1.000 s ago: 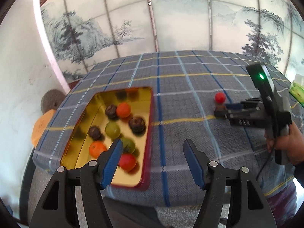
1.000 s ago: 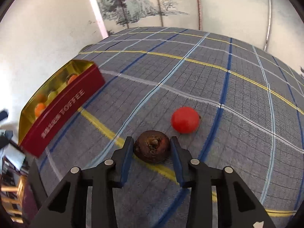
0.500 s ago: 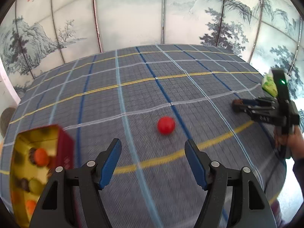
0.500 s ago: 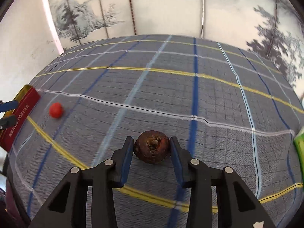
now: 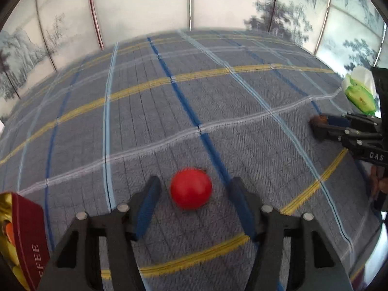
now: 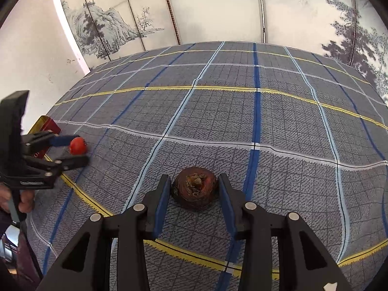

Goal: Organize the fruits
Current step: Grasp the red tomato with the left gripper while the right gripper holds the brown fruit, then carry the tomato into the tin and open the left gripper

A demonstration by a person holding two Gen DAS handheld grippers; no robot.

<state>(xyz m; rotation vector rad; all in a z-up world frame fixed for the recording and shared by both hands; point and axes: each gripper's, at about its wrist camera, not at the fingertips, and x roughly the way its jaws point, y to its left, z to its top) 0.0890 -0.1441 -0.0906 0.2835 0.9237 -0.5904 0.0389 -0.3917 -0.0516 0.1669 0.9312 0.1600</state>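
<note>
A round red fruit (image 5: 190, 188) lies on the plaid tablecloth between the open fingers of my left gripper (image 5: 192, 195); the pads stand apart from it. It also shows in the right wrist view (image 6: 77, 145) inside the left gripper (image 6: 72, 150). A dark brown mangosteen (image 6: 194, 187) rests on the cloth between the fingers of my right gripper (image 6: 194, 194); a small gap shows on each side. The right gripper shows in the left wrist view (image 5: 317, 126) at the right edge. The red toffee tin (image 5: 23, 240) with several fruits sits at the lower left.
The plaid tablecloth (image 6: 242, 121) covers the whole table. A green and white tissue pack (image 5: 360, 92) lies at the table's right edge. A painted folding screen (image 6: 194, 12) stands behind the table. The tin's corner also shows in the right wrist view (image 6: 49, 125).
My left gripper swung right from over the tin and closed in on the red fruit, now between its fingers. My right gripper carried the mangosteen right and its jaws widened slightly.
</note>
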